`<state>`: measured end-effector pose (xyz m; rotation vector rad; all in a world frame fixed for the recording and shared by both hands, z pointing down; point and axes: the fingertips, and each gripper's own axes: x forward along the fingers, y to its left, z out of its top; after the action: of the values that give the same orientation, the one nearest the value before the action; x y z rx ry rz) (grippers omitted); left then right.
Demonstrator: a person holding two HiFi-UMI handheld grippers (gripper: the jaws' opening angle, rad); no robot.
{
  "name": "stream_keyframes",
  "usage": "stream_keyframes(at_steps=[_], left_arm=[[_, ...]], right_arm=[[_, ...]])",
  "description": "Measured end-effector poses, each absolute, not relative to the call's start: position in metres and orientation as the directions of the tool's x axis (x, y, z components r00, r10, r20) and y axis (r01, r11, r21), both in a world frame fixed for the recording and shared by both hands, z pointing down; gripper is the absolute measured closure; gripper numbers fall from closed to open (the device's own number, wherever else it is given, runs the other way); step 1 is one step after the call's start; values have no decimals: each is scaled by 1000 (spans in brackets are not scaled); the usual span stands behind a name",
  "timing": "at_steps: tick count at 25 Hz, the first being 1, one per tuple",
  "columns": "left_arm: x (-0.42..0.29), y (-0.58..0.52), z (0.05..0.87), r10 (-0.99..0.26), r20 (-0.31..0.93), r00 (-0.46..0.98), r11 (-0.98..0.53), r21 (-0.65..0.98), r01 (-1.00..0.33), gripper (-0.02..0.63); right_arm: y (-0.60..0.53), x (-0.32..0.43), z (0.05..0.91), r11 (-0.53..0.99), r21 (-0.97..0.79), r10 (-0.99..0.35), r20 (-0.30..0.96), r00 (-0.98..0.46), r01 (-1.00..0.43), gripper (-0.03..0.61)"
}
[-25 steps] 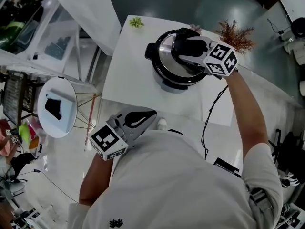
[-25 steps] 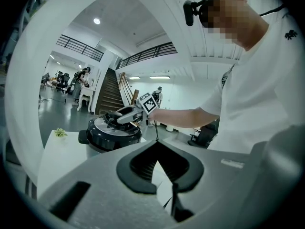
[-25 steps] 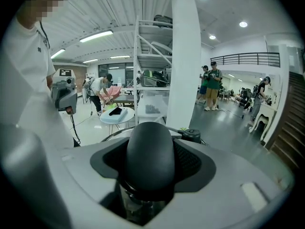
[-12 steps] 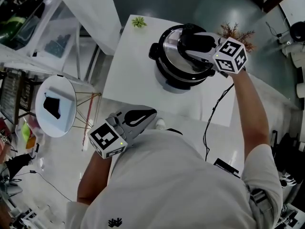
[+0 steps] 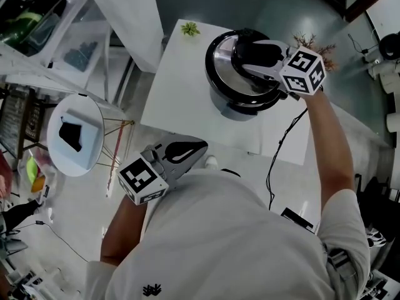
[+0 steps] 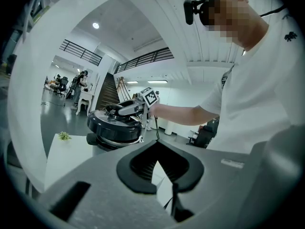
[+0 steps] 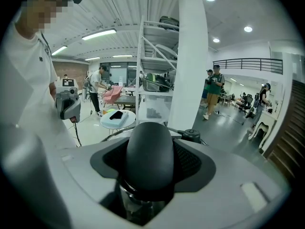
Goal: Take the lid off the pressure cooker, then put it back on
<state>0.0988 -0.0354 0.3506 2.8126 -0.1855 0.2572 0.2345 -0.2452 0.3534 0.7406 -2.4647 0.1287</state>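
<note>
Currently: lifting lid (image 5: 220, 60) off pressure cooker (image 5: 245, 109)
Right claw (image 5: 244, 56): clenched on knob (image 7: 148, 160)
Left claw (image 5: 199, 149): closed, empty
Next: raise clear, then reseat

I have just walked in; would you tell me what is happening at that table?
A person is working a pressure cooker on a white table with two handheld grippers. The right gripper is clamped on the black handle of the lid; whether the lid has left the cooker I cannot tell. The left gripper is shut, empty, held back near the person's body.
</note>
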Motion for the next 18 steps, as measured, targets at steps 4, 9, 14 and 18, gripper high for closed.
stream_keyframes(at_steps=[4, 9, 14, 18], left_arm=[[80, -31, 349, -114, 187, 976, -942, 292, -166, 608], [52, -25, 345, -136, 175, 975, -938, 293, -183, 607], [22, -18, 341, -163, 170, 972, -936, 286, -207, 607], [-2, -14, 340, -178, 167, 970, -933, 285, -221, 607]], right_arm=[[-243, 204, 347, 854, 67, -470, 526, -709, -516, 285], [-240, 161, 342, 871, 76, -449, 524, -724, -486, 287], [-235, 116, 339, 888, 76, -424, 518, -743, -454, 287], [-233, 80, 339, 894, 77, -415, 511, -752, -441, 285]])
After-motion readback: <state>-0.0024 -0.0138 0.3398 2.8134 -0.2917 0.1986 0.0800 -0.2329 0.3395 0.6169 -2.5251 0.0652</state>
